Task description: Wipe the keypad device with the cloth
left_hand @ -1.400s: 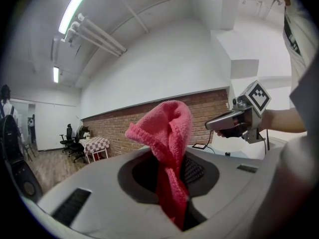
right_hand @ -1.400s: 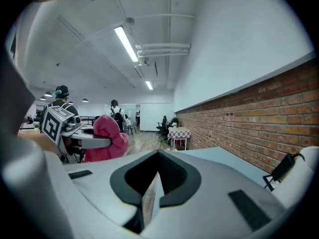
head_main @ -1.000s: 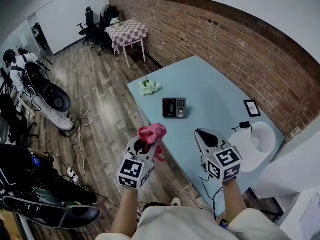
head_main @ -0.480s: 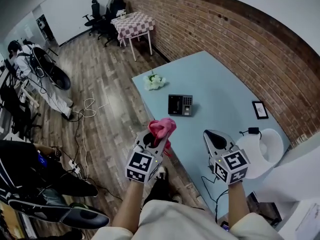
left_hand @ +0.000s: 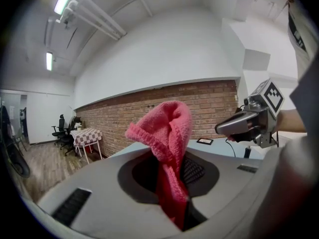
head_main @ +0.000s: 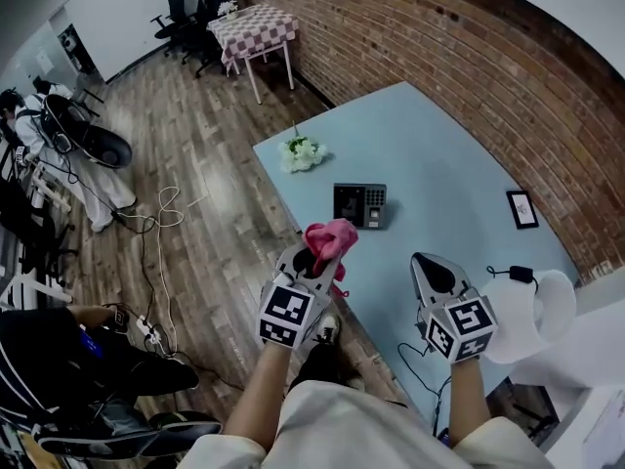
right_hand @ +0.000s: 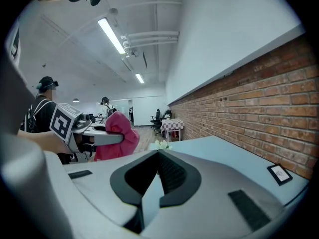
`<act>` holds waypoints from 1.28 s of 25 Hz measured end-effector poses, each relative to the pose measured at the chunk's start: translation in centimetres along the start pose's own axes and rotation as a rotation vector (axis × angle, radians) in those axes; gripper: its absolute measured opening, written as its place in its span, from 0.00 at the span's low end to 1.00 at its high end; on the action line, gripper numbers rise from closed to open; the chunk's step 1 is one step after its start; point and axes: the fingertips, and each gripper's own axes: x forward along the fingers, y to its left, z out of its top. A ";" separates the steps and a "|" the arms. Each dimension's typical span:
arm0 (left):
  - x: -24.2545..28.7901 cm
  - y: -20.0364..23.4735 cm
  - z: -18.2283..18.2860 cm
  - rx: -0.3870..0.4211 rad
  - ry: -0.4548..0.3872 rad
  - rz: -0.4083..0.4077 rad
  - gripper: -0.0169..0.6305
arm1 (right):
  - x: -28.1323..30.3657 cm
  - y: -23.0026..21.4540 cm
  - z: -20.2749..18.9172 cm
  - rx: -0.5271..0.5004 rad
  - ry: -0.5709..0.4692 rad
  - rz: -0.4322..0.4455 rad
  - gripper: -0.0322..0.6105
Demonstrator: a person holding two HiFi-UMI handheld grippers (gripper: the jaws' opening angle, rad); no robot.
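Pink cloth (head_main: 330, 237) is clamped in the left gripper (head_main: 318, 255) by the near edge of the table (head_main: 439, 154); the right gripper (head_main: 426, 264) has its jaws together on nothing. The keypad (head_main: 360, 204) lies flat beyond and slightly right of the cloth, apart from it (wiping seems not yet begun). The next move calls for reaching forward and lowering the cloth onto its face.

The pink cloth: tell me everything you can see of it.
The pink cloth looks like soft knitted fabric, bunched into a rounded lump with a ribbed edge. Its lower part is pinched between the fingers of the left gripper, and the rest stands up above them. It is held in the air near the front edge of the light blue table, short of the keypad device, and touches only the fingers.
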 end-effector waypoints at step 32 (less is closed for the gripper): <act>21.5 11.9 -13.7 0.120 0.299 -0.122 0.18 | 10.1 -7.9 -3.6 0.135 0.196 -0.168 0.06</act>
